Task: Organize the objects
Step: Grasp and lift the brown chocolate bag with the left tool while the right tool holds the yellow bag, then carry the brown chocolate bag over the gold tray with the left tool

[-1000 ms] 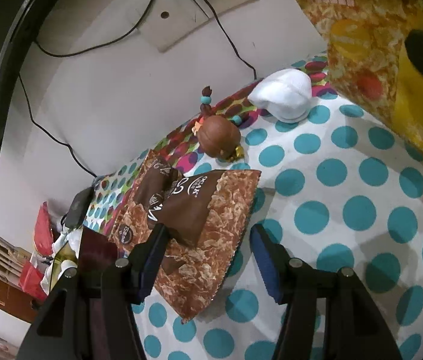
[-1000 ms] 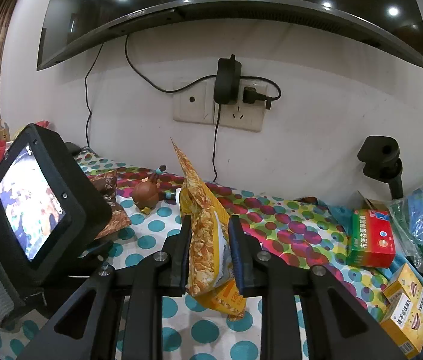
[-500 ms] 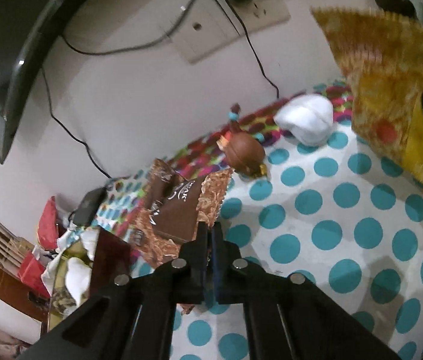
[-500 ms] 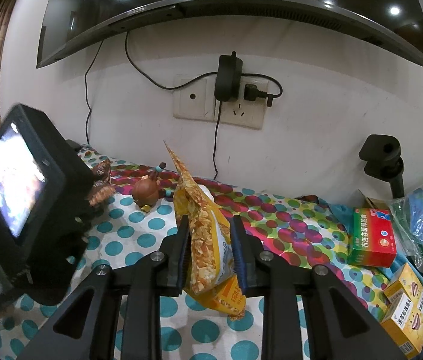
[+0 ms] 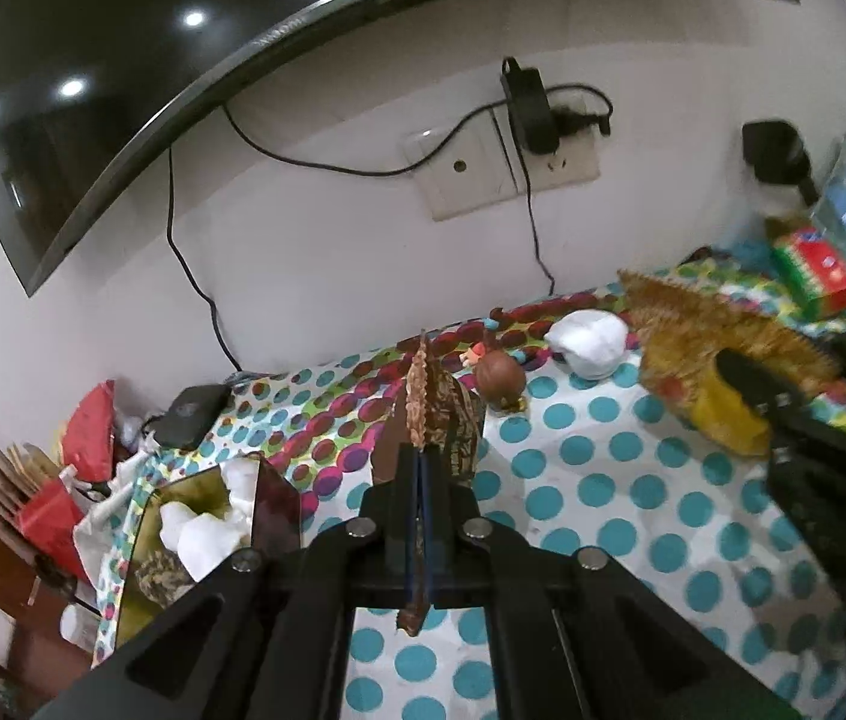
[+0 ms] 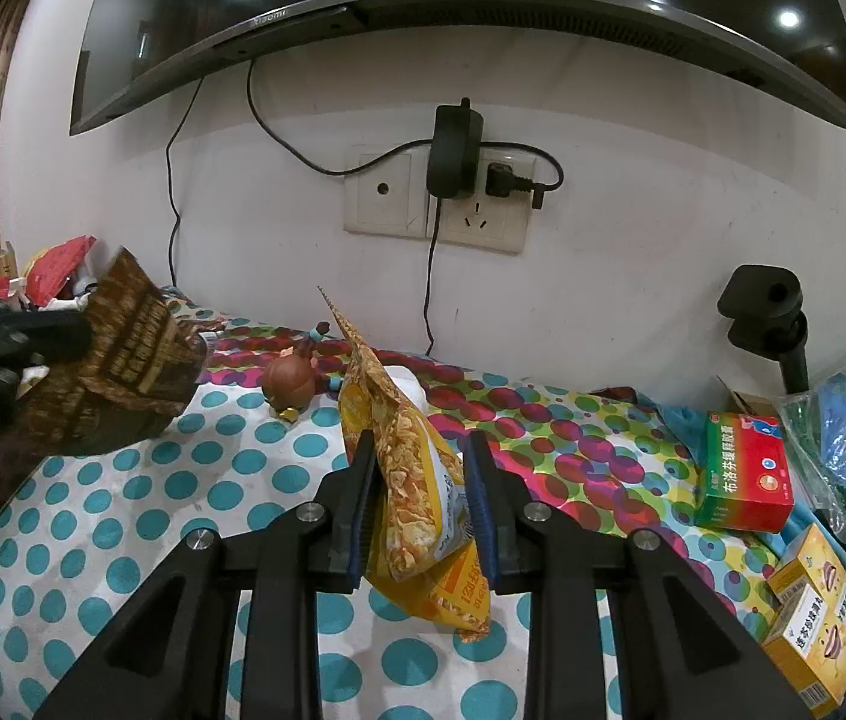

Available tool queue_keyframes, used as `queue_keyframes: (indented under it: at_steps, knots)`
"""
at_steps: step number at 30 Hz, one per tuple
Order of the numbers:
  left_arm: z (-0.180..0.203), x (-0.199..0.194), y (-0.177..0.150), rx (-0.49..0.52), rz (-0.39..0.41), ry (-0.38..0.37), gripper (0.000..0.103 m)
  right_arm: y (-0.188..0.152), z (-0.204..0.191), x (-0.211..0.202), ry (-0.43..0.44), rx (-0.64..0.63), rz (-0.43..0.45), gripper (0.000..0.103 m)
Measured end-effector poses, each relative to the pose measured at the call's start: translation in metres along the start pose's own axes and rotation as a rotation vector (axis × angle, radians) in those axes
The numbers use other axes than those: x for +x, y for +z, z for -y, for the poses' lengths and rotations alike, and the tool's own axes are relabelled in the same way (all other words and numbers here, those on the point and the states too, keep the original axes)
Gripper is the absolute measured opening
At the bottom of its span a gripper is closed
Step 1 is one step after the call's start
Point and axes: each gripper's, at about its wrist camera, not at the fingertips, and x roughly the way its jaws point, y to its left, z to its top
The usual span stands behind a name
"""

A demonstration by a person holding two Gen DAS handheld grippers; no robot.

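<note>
My left gripper (image 5: 420, 456) is shut on a brown snack bag (image 5: 432, 402), seen edge-on and hanging clear of the polka-dot tablecloth (image 5: 603, 480). From the right wrist view the same brown bag (image 6: 117, 354) hangs at the left, with the left gripper (image 6: 57, 336) clamped on its edge. My right gripper (image 6: 420, 450) is shut on a yellow chips bag (image 6: 411, 480), held upright above the cloth. The left wrist view shows that yellow bag (image 5: 705, 378) at the right.
A brown round figurine (image 6: 288, 381) and a white lump (image 5: 588, 339) sit near the wall. A red-green box (image 6: 747, 474) and yellow boxes (image 6: 807, 618) lie at the right. An open carton (image 5: 201, 516) with white items stands at the left. Cables hang from the wall socket (image 6: 441, 204).
The left gripper closed on the brown bag, which lay flat on the cloth, and lifted it clear. The right gripper and its yellow bag stayed put.
</note>
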Motion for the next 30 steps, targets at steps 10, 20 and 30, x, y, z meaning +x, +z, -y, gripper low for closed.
queue_keyframes:
  at_steps: [10,20,30]
  knots:
    - [-0.031,-0.039,0.003,-0.082,0.022,-0.067,0.001,0.000,-0.009,0.003,-0.013,-0.046,-0.011,0.026]
    - [-0.057,-0.064,-0.001,-0.121,0.053,-0.102,0.001,0.000,-0.031,0.004,-0.059,-0.159,-0.013,0.025]
    - [-0.081,-0.087,0.001,-0.150,0.075,-0.088,0.001,-0.003,-0.052,0.008,-0.095,-0.267,-0.025,0.025]
